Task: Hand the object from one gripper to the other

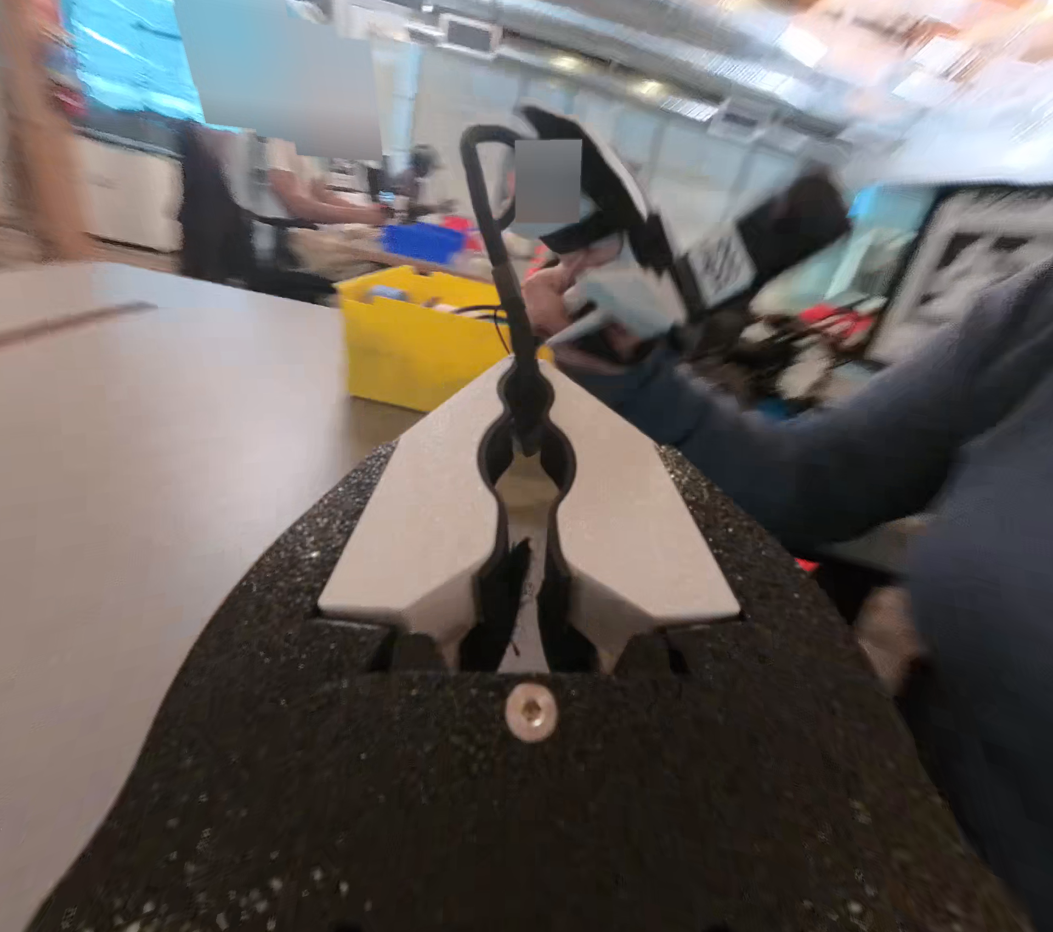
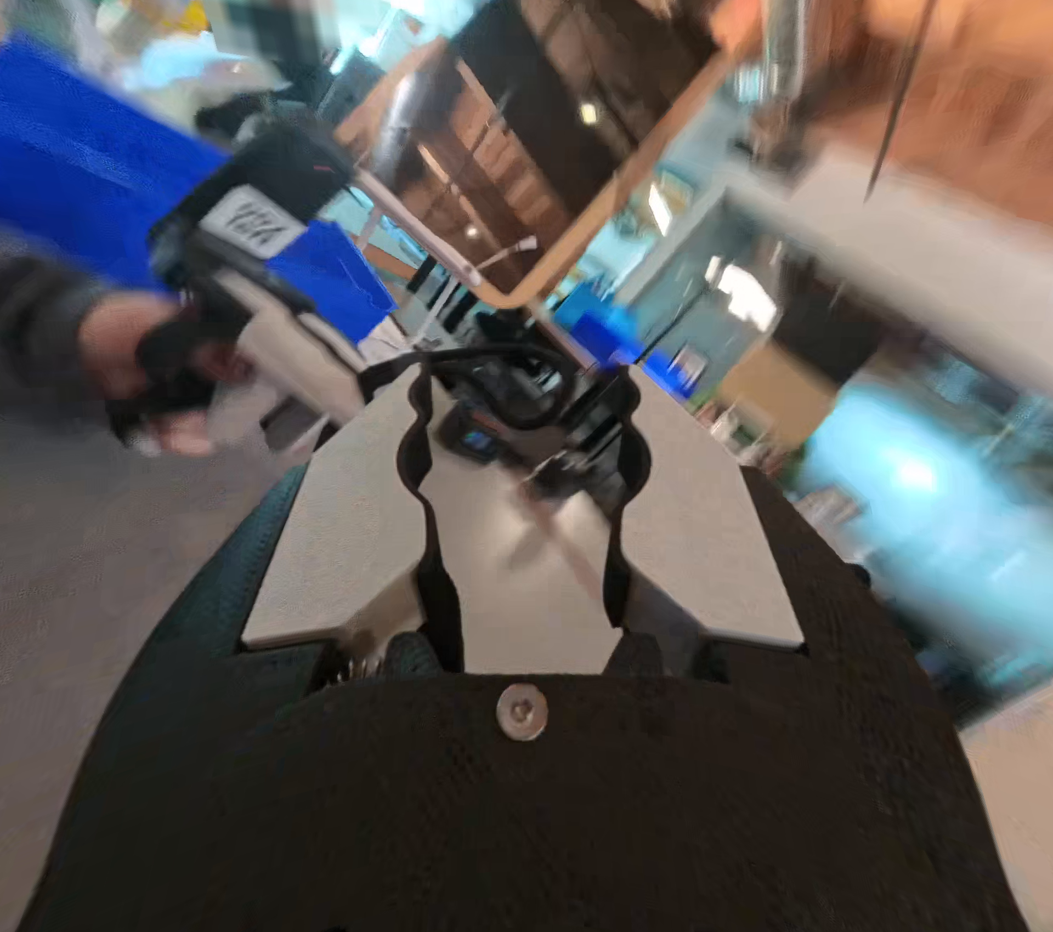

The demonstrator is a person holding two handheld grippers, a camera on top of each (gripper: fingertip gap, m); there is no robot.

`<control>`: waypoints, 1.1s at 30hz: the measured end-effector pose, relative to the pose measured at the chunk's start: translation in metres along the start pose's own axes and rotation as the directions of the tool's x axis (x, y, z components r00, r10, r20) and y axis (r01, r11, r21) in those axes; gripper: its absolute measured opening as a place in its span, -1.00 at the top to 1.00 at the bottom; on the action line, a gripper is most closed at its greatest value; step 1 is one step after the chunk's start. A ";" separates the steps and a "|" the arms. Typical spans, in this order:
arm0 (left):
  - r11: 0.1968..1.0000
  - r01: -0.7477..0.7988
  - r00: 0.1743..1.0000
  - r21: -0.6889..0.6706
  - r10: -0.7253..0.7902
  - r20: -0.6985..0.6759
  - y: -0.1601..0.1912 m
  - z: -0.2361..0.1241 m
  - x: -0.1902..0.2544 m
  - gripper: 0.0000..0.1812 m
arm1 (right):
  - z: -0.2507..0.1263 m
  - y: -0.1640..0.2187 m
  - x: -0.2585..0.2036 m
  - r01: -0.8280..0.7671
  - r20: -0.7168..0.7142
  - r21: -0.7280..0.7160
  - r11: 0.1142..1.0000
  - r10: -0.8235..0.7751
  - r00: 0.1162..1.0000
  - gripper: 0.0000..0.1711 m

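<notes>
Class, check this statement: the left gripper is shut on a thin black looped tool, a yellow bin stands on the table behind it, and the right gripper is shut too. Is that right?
Not quite. The right gripper is open: the right wrist view shows a wide gap between its fingers. The rest holds: the left gripper is shut on the thin black looped tool, with the yellow bin on the table behind it.

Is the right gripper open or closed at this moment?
Open. In the right wrist view, the right gripper shows a wide gap between its grey fingers, with nothing clamped between them.
</notes>
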State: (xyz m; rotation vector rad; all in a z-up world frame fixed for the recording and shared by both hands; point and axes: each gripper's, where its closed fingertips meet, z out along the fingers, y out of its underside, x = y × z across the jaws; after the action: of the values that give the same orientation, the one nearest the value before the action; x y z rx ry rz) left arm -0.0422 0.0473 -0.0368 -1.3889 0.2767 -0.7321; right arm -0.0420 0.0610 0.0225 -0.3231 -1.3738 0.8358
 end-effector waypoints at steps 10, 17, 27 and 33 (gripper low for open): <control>0.887 0.401 0.840 -0.230 -0.456 -0.295 0.025 -0.001 0.032 1.00 | 0.010 0.015 -0.059 0.830 0.035 -0.075 0.553 -0.831 0.556 0.26; 0.956 0.273 0.916 -0.105 -0.292 -0.275 0.013 -0.001 0.025 0.85 | 0.017 0.031 -0.048 0.710 0.041 -0.180 0.680 -0.716 0.696 0.97; 0.840 -0.519 0.821 -0.156 0.541 0.184 -0.001 -0.014 -0.016 0.19 | 0.021 0.076 -0.059 -0.172 0.180 -0.441 0.881 0.275 0.944 0.97; 0.643 -0.705 0.640 -0.300 0.759 0.123 0.022 -0.002 -0.009 0.59 | 0.014 0.083 -0.089 -0.195 0.304 -0.521 0.831 0.394 0.867 0.97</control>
State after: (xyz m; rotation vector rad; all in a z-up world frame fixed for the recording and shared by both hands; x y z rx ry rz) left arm -0.0436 0.0511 -0.0599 -1.3942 0.7087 0.1727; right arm -0.0803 0.0527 -0.0933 -0.8071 -1.9557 0.8418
